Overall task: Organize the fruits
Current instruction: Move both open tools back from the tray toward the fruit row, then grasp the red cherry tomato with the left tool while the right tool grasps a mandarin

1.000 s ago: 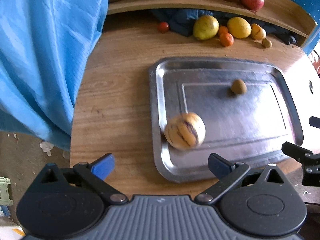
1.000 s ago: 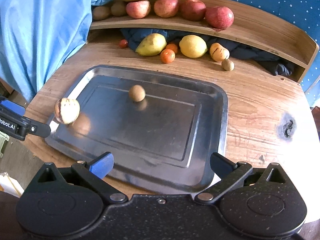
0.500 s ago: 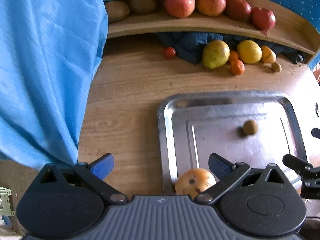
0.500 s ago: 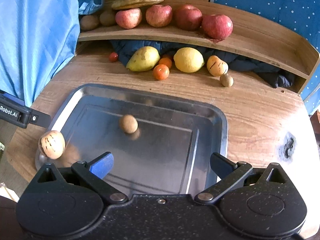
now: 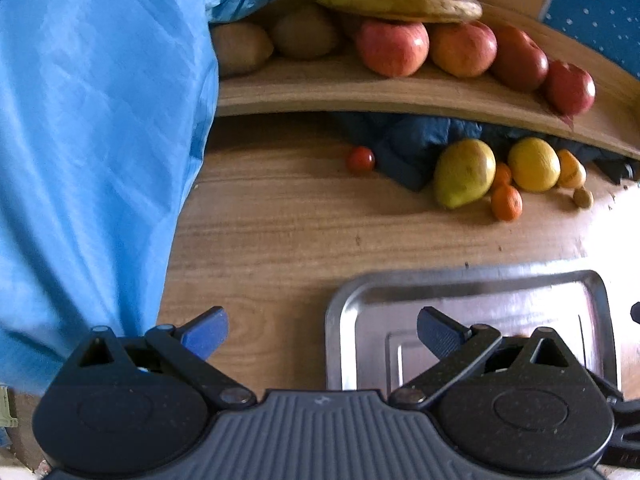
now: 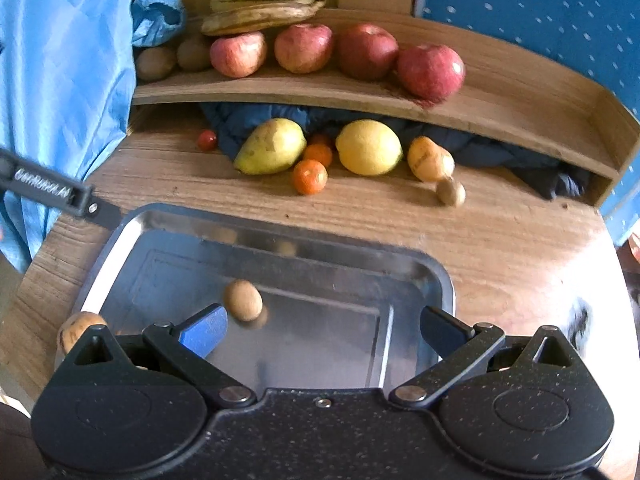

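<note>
tray (image 6: 432, 280) nearer, striped fruit (image 6: 78, 328) half-hidden

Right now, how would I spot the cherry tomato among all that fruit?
Find the wooden shelf holding apples. Under it, on the table, fruit lies along a dark blue cloth. The tomato sits alone at the row's left end, beside the pear: the smallest and only red one there.

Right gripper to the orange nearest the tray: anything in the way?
Nothing visible blocks it. The right gripper is open over the tray; beyond the far rim only bare wood leads to the orange.
</note>
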Motion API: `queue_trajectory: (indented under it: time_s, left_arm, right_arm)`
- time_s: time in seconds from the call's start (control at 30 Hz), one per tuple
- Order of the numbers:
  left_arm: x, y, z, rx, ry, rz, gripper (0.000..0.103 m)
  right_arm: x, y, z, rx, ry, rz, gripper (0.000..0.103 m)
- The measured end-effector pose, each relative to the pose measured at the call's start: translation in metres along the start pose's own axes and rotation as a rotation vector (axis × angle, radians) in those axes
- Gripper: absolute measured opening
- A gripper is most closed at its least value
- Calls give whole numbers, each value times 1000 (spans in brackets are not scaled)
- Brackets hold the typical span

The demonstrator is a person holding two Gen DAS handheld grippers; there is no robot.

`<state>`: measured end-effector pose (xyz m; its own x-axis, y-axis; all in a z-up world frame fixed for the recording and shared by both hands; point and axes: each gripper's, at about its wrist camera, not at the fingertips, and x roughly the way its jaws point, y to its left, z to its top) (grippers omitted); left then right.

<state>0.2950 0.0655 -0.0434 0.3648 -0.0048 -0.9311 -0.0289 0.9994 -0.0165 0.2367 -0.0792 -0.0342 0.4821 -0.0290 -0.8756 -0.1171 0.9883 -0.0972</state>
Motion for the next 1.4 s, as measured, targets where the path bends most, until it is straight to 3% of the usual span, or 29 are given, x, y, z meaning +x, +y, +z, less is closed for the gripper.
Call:
queue_trajectory:
  time_s: [0.53,1.0,1.4]
  left_arm:
    - [42,3,59,28,16,-51,102]
    - [80,5,91,38,17,-130,102]
    - [97,10,107,45,12,-232,99]
  right_arm:
    - [35,10,51,-9,-17,-37,102]
    - [63,14,62,81,15,-104,102]
    - [90,18,77,110,23,-80,96]
